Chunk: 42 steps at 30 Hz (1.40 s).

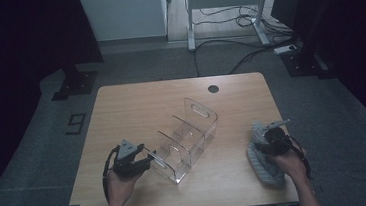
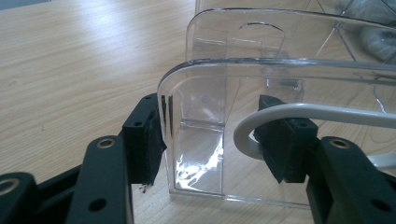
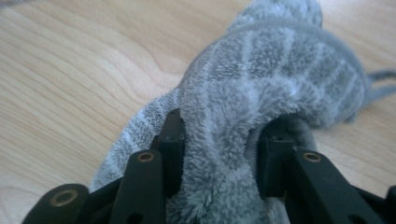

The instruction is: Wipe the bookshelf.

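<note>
A clear plastic organizer [image 1: 189,135] with several dividers lies slantwise on the wooden table [image 1: 136,107]. My left gripper [image 1: 148,161] is at its near left end. In the left gripper view the organizer's corner [image 2: 224,116] stands between the jaws of the left gripper [image 2: 217,135]. The left pad touches the side wall and the right pad stands off it, so the jaws are open. A grey striped towel [image 1: 264,168] lies bunched at the table's right front. My right gripper [image 1: 262,143] points down into it. A thick fold of the towel [image 3: 271,70] fills the right gripper [image 3: 222,140], both pads pressed into the pile.
A round cable hole [image 1: 213,89] sits near the table's far edge. A white cable [image 2: 327,112] loops across the left gripper's right jaw. Beyond the table are a desk frame [image 1: 222,1] and floor cables [image 1: 247,52].
</note>
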Each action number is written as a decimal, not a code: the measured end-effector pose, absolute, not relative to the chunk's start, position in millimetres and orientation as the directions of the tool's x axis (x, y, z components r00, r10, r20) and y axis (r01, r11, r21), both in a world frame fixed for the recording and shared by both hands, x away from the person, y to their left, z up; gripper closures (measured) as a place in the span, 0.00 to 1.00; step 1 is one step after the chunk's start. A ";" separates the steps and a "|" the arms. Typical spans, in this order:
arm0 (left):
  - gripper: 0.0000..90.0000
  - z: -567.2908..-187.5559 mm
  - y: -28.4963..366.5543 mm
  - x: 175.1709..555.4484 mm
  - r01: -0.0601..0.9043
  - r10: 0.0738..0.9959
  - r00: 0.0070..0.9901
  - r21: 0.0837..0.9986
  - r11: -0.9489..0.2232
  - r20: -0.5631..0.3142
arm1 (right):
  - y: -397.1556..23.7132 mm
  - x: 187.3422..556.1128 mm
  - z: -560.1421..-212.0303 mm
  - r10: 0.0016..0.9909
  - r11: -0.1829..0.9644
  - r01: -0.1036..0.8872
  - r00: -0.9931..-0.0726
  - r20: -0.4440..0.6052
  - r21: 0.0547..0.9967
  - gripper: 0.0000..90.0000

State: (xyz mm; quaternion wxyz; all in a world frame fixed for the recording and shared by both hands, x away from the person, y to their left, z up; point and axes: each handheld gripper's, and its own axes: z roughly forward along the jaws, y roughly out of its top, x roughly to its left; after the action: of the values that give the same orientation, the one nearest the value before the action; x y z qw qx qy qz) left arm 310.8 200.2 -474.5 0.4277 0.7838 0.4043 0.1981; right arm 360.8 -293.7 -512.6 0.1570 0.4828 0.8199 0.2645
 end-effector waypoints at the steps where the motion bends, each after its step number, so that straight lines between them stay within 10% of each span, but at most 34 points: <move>1: 0.46 -474.6 200.2 310.9 0.462 0.804 0.593 0.831 -0.309 -0.031 | -293.0 361.3 -514.8 0.870 0.405 0.711 -0.493 -0.004 0.575 0.66; 22: 0.11 -468.0 207.1 306.5 0.453 0.756 0.654 0.813 -0.367 -0.023 | -299.5 360.6 -503.3 0.852 0.371 0.680 -0.520 0.058 0.632 0.20; 42: 0.00 -480.7 204.2 290.8 0.469 0.748 0.663 0.789 -0.398 -0.017 | -256.4 373.1 -463.9 0.717 0.385 0.565 -0.681 0.148 0.730 0.14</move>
State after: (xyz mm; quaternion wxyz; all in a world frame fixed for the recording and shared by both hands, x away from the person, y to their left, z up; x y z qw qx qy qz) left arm 290.8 204.2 -480.7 0.4036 0.8179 0.3720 0.1729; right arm 373.1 -256.4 -463.9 0.0962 0.3876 0.8267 0.3962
